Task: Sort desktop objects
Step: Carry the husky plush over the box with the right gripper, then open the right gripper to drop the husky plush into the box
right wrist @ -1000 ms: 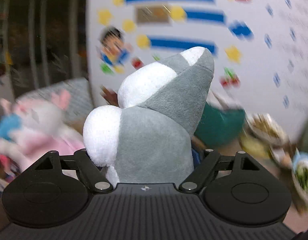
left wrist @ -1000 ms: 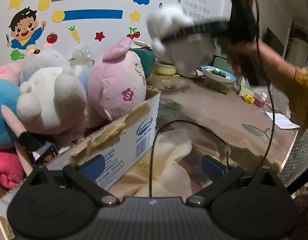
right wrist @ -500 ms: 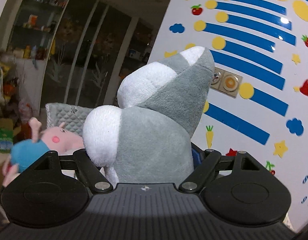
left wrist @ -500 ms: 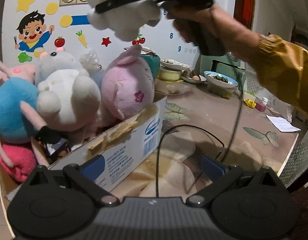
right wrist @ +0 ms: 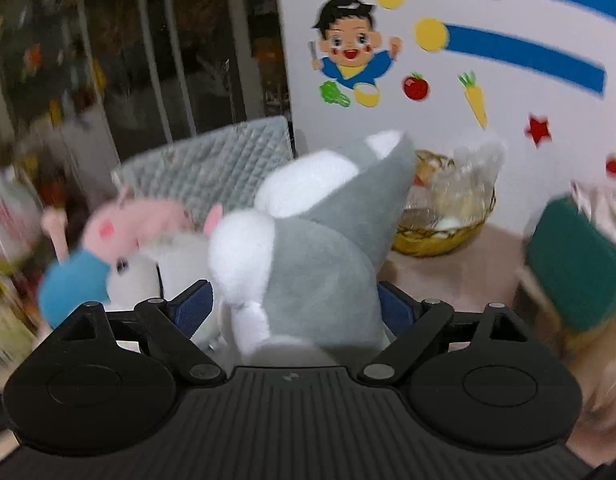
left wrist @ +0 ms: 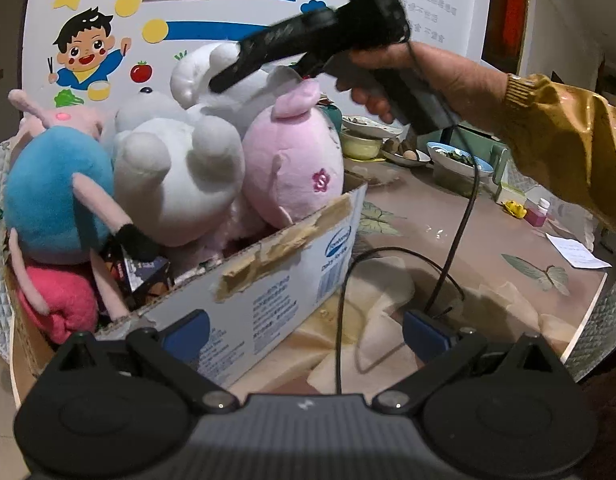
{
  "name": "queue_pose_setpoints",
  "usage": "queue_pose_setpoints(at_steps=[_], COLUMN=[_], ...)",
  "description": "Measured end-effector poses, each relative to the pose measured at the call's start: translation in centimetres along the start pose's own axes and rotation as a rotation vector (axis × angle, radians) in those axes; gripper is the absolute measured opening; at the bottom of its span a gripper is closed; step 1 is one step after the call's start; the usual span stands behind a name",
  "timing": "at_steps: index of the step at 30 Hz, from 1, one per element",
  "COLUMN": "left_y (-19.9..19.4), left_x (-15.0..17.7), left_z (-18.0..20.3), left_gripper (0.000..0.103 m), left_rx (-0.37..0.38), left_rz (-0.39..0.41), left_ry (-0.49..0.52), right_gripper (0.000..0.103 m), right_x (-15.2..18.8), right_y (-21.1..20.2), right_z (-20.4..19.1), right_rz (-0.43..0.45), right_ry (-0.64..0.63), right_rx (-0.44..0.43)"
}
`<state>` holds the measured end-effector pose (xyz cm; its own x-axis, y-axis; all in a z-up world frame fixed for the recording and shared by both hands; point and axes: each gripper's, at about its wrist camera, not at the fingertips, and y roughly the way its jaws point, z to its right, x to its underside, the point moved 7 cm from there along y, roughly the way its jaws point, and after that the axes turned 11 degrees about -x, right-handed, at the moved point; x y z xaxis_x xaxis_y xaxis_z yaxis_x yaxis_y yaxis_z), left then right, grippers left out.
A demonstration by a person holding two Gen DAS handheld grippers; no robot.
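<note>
Grey-and-white plush toy (right wrist: 308, 264) sits between the blue pads of the right gripper (right wrist: 295, 308), above the far side of the cardboard box (left wrist: 267, 304). Jaws look part-spread in the right wrist view; whether they grip or have let go cannot be told. Frame is motion-blurred.

Left to right in the left wrist view:
- Blue-bodied pink pig doll (left wrist: 55, 200), fleece, limp thin limbs, against the left wall of the box.
- White plush bear (left wrist: 175, 176), rounded, short pile, centre.
- Pink round plush (left wrist: 291, 168), embroidered flower, leaning on the torn taped rim.
- Cream cloth (left wrist: 372, 312) crumpled on the glossy table (left wrist: 468, 232), right of the box.
- Left gripper (left wrist: 303, 332): fingers wide apart, nothing between them, low over the cloth.

Judged risks:
- Box is heaped above its rim. A soft, rounded toy dropped on top may roll off toward the table's dishes (left wrist: 456, 158), since nothing there is flat.
- Pushing it down could nudge the pink round plush over the low torn edge.
- Cables (left wrist: 456, 240) trail across the cloth; a snag is possible.
</note>
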<state>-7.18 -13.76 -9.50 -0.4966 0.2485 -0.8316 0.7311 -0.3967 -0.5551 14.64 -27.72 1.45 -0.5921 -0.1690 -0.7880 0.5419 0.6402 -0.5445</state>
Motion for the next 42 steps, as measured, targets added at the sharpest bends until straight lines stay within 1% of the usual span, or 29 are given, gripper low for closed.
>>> queue_pose_setpoints(at_steps=[3,7,8,9,10,16,20,23,25,27,31,34,38,42], left_y=[0.2,0.7,0.8,0.9,1.0,1.6,1.6,1.8,1.8,1.7,1.4,1.0,0.5,0.1], left_x=[-0.2,-0.1,-0.1,0.0,0.0,0.2,0.0,-0.1,-0.3,-0.5,-0.9,-1.3,-1.9,-2.4], left_z=[0.1,0.4,0.5,0.6,0.6,0.7,1.1,1.3,1.5,1.6,1.6,1.5,1.4,1.5], left_gripper=[0.103,0.103,0.103,0.103,0.103,0.103,0.103,0.103,0.103,0.103,0.103,0.103,0.103,0.103], left_rx=[0.009,0.021,0.024,0.027,0.028,0.02,0.026,0.024,0.029,0.029,0.02,0.012,-0.004,-0.024], left_rz=[0.0,-0.012,-0.017,-0.022,-0.027,-0.053,-0.049,-0.048,-0.045,-0.04,-0.026,-0.012,0.01,0.03], left_ry=[0.002,0.014,0.015,0.015,0.015,0.012,0.021,0.024,0.029,0.031,0.035,0.04,0.036,0.028], right_gripper=[0.103,0.103,0.103,0.103,0.103,0.103,0.103,0.103,0.103,0.103,0.103,0.103,0.103,0.103], right_x=[0.0,0.3,0.4,0.5,0.5,0.0,2.2,2.5,2.4,2.3,1.9,1.8,1.6,1.8], right_y=[-0.9,-1.3,-1.4,-1.3,-1.1,1.4,3.2,2.8,2.3,2.2,1.3,-0.1,-2.4,-4.3], right_z=[2.1,5.7,6.5,6.8,6.8,4.4,1.8,1.2,1.0,1.0,0.5,-0.3,-1.4,-2.2], right_rz=[0.061,0.176,0.2,0.214,0.212,0.127,-0.028,-0.024,-0.011,-0.028,-0.037,-0.018,0.033,0.085], right_ry=[0.166,0.439,0.491,0.504,0.484,0.243,-0.031,-0.093,-0.108,-0.102,-0.134,-0.144,-0.136,-0.112], right_rx=[-0.086,-0.225,-0.251,-0.262,-0.252,-0.135,0.036,0.054,0.061,0.069,0.126,0.144,0.167,0.164])
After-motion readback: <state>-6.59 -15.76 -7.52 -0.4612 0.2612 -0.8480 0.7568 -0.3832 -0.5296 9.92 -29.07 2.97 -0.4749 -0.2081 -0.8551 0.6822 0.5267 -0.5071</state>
